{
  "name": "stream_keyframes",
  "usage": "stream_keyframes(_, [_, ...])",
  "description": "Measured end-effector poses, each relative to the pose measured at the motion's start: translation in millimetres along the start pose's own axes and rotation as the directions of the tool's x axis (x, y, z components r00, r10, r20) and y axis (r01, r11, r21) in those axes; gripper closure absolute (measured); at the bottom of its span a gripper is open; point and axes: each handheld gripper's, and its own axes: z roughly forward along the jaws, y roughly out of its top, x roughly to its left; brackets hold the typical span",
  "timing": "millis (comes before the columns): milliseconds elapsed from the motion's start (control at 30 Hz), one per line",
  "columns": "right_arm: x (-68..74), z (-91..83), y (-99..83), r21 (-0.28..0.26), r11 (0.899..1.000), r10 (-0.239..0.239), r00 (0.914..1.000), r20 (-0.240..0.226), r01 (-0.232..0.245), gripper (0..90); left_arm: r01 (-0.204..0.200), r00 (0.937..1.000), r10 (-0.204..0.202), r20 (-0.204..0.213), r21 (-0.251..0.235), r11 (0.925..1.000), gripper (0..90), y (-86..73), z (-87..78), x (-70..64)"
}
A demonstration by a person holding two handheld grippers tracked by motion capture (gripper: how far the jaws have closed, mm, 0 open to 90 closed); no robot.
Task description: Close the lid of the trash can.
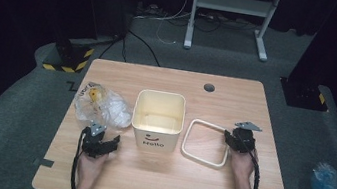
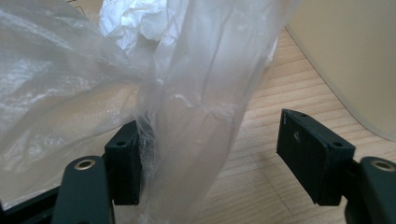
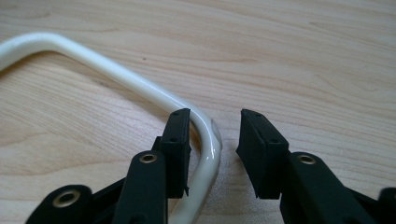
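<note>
A crumpled clear plastic bag [image 1: 104, 105] with something yellow inside lies left of a cream bin [image 1: 155, 135] marked "Hello". In the left gripper view a fold of the bag [image 2: 187, 93] hangs between my open jaws and touches the left one, with the bin wall [image 2: 345, 60] to the right. My left gripper [image 1: 111, 142] [image 2: 212, 135] sits just in front of the bag. A white square ring [image 1: 186, 140] lies flat to the right of the bin. My right gripper [image 1: 228, 136] [image 3: 215, 119] stands open astride one rounded corner of the ring [image 3: 116, 74].
The wooden table [image 1: 163, 184] has a cable hole [image 1: 209, 87] near its far edge. On the floor are a blue bag [image 1: 326, 180] at the right, a white desk frame [image 1: 233, 5] behind, and a hazard-striped stand base [image 1: 68, 57] at the far left.
</note>
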Motion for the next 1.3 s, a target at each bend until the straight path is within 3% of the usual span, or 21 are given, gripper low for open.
stream_keyframes(300, [-4.6, 3.1, -2.0, -0.007, 1.000, 0.000, 0.9999, -0.017, 0.000, 74.3, -0.003, 1.0000, 0.003, -0.001, 0.004, 1.0000, 29.9, 0.0, 0.3, -0.4])
stream_keyframes(533, [-5.4, 2.9, -2.2, -0.007, 1.000, -0.014, 0.9998, -0.017, 0.014, 75.9, 0.003, 1.0000, -0.003, -0.002, -0.003, 1.0000, 29.7, -0.3, -0.5, -0.1])
stream_keyframes(967, [-8.4, -1.2, -1.7, 0.010, 0.999, 0.034, 0.9992, -0.023, -0.034, 77.1, 0.003, 1.0000, -0.003, -0.003, 0.000, 1.0000, 29.7, -0.3, -0.4, 0.0])
stream_keyframes(1300, [-8.3, -8.8, 0.9, 0.006, 1.000, 0.025, 0.9993, -0.026, -0.025, 77.4, 0.018, 0.9998, -0.018, 0.008, -0.008, 0.9998, 29.7, -0.5, -0.9, 1.4])
